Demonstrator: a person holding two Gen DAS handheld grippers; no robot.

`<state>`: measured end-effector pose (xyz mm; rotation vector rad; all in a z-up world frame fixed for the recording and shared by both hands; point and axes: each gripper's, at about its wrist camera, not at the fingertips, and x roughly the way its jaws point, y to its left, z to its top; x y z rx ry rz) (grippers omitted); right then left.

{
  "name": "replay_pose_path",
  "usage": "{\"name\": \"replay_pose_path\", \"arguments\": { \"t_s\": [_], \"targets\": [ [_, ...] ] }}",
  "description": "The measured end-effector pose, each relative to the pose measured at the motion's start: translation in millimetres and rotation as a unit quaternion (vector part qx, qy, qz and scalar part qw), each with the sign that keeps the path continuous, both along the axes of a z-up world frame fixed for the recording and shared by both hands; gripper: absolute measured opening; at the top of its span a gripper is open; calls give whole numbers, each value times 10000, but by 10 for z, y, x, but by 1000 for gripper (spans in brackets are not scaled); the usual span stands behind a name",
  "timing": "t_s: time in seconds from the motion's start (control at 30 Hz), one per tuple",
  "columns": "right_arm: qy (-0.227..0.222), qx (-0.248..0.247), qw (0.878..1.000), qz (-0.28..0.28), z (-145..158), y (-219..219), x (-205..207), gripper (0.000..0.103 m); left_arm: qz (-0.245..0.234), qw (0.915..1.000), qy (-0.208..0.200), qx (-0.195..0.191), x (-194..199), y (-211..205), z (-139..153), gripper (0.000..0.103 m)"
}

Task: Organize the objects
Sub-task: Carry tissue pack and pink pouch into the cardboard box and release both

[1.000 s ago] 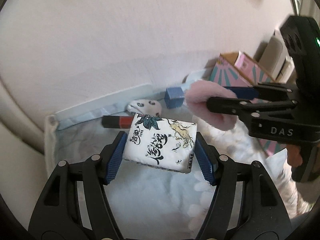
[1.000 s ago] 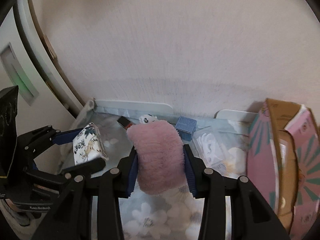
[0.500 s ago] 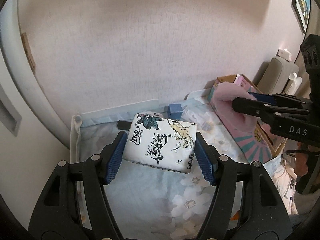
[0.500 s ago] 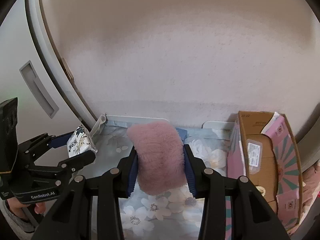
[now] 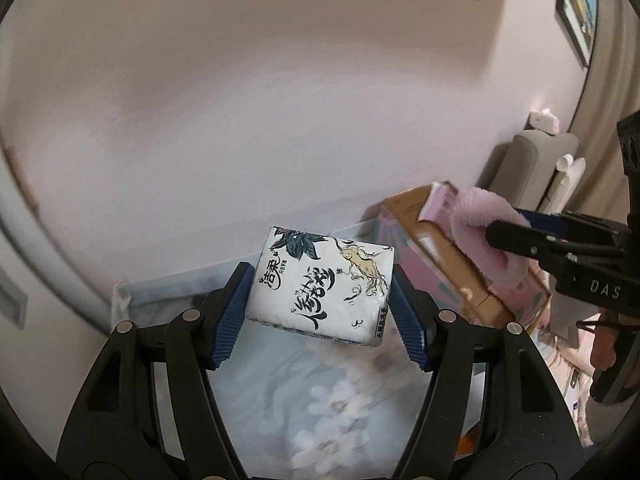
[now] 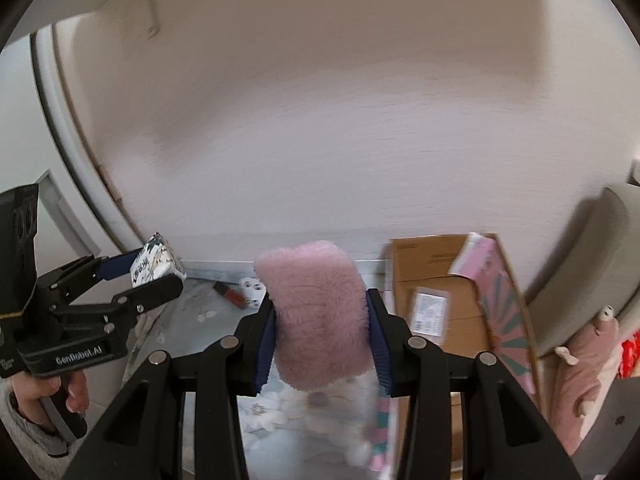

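Both claws are loaded: the left claw [image 5: 320, 304] pinches a white tissue pack [image 5: 322, 286] printed with dark lettering by its two short ends, and the right claw [image 6: 322, 332] is pressed onto a fluffy pink pad [image 6: 318, 312], each held in the air above a floral-clothed counter [image 5: 320, 408] that stands against a pale wall. An open pink cardboard box [image 6: 448, 300] lies to the right, probably the destination. The tissue pack sits tilted in its grip, so a quick swing could let the slick wrapper slip out; the plush pad is soft and may squash and sag free, or snag on the box flap. Blur smears the counter, so the small red-brown item [image 6: 230, 294] and white spotted thing [image 6: 250, 286] behind the pad are hard to identify, and the box's inside is mostly unseen.
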<state>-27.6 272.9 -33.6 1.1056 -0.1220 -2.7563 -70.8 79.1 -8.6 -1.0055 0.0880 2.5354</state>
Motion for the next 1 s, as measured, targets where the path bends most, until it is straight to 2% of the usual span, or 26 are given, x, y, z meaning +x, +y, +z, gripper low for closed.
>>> {"name": "replay_pose_path", "arguments": {
  "t_s": [0.23, 0.47, 0.7, 1.0],
  "targets": [
    [-102, 16, 9983, -581, -56, 611, 107, 38, -587, 9983, 25, 25, -121, 647, 26, 64],
    [-412, 54, 9941, -1003, -300, 1143, 110, 38, -1098, 9937, -202, 40, -330, 1337, -103, 64],
    [-824, 117, 9920, -950, -685, 1349, 2, 38, -1373, 9892, -453, -257, -657, 1997, -404, 64],
    [-1268, 123, 9900, -607, -1124, 1362, -196, 38, -1740, 9792, -717, -759, -1004, 2757, -919, 64]
  ]
}}
